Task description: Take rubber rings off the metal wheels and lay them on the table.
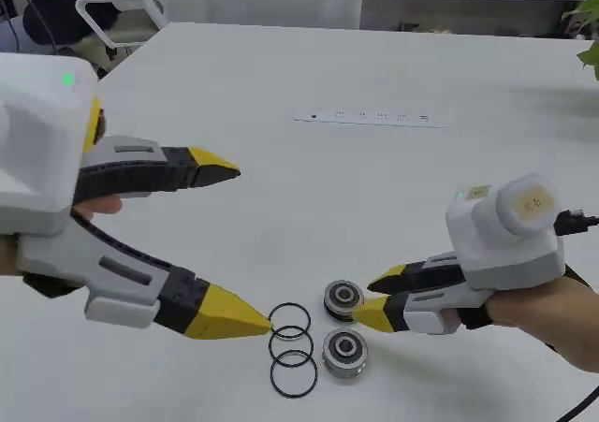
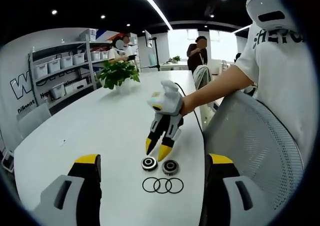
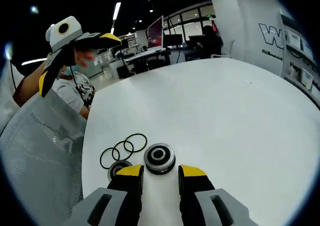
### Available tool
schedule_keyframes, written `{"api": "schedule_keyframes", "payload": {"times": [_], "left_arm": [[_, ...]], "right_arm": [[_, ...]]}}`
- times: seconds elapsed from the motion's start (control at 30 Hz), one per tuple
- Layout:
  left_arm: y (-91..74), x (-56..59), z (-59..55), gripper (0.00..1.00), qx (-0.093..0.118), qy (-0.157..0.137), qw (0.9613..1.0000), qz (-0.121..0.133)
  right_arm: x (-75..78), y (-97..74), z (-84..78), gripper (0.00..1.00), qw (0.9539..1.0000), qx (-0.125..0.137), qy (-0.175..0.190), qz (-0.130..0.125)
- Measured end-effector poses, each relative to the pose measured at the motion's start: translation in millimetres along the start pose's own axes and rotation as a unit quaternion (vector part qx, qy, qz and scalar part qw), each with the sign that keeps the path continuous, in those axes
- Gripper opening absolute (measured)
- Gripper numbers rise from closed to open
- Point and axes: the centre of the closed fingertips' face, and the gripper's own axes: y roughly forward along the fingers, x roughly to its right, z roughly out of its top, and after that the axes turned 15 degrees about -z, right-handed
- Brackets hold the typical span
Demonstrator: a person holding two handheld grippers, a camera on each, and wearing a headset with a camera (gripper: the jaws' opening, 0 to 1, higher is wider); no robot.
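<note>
Fingers (image 1: 225,312): left gripper (image 1: 253,247) spread wide, empty; right gripper (image 1: 363,298) slightly parted, empty, tips possibly touching wheel (image 1: 343,297); three rings (image 1: 290,332) on table (image 1: 374,188).

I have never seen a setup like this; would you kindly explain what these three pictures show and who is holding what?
There is no robot: a person holds a two-jaw claw in each hand. The head view comes from a camera on the person's head, looking down at a white table. The other two come from fisheye cameras riding on the claws, looking along their jaws. On the table lie three black rubber rings and two metal wheels. The left claw is wide open and holds nothing. The right claw is open too, its yellow tips beside one wheel, not gripping it.
</note>
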Motion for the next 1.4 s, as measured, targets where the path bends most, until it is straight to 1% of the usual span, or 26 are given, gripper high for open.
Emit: {"api": "schedule_keyframes", "payload": {"times": [0.13,0.3,0.43,0.53,0.63,0.73,0.83,0.9,0.93,0.97,1.07,1.2,1.3,1.33,1.4], "left_arm": [[11.7,-0.4,0.5,0.81,-0.002,0.007,0.9997,-0.021],[25.6,-9.6,-1.0,0.77,0.002,0.007,0.9995,-0.031],[37.5,-19.0,-3.9,0.77,0.001,0.006,0.9995,-0.03],[46.6,-24.9,-3.3,0.75,0.008,0.007,0.9996,-0.028],[55.7,-26.8,-7.2,0.73,0.005,-0.001,0.9993,-0.037],[63.5,-29.9,-9.9,0.73,0.005,-0.004,0.9992,-0.039],[68.5,-34.9,-11.5,0.72,0.008,-0.007,0.9993,-0.035],[72.5,-40.2,-13.6,0.68,0.012,-0.014,0.9994,-0.028],[74.7,-44.0,-15.9,0.65,0.013,-0.019,0.9995,-0.022],[76.6,-45.3,-17.8,0.62,0.012,-0.02,0.9995,-0.021],[82.3,-45.1,-24.3,0.59,0.011,-0.033,0.999,-0.029],[89.5,-46.0,-32.4,0.55,0.0,-0.033,0.999,-0.03],[93.9,-48.3,-38.5,0.49,-0.004,-0.036,0.999,-0.027],[95.8,-49.5,-43.9,0.46,-0.013,-0.036,0.9989,-0.026],[99.3,-51.0,-53.1,0.44,-0.024,-0.039,0.9986,-0.026]], "right_arm": [[0.3,0.2,-2.1,0.25,1.0,-0.002,-0.001,0.0],[0.5,1.8,-3.2,0.24,1.0,-0.002,-0.003,-0.001],[-0.6,3.0,-5.1,0.23,0.9999,-0.006,-0.008,-0.001],[-0.5,3.7,-5.4,0.23,0.9999,-0.006,-0.009,-0.001],[0.0,4.3,-5.6,0.22,0.9999,-0.005,-0.012,-0.003],[-0.8,5.0,-5.2,0.2,0.9999,-0.003,-0.014,-0.002],[-1.5,6.2,-6.1,0.2,0.9998,-0.005,-0.018,-0.003],[-2.1,6.7,-6.3,0.2,0.9998,-0.006,-0.02,-0.002],[-2.5,6.7,-6.5,0.2,0.9998,-0.006,-0.02,-0.002],[-2.7,6.8,-6.5,0.2,0.9998,-0.006,-0.02,-0.002],[-2.9,7.7,-7.1,0.2,0.9997,-0.007,-0.021,-0.004],[-3.7,8.8,-6.3,0.19,0.9995,-0.006,-0.03,-0.006],[-3.2,8.9,-6.3,0.19,0.9995,-0.005,-0.03,-0.007],[-2.8,8.9,-6.3,0.19,0.9995,-0.005,-0.03,-0.007],[-2.4,8.9,-6.3,0.19,0.9995,-0.005,-0.03,-0.008]]}}
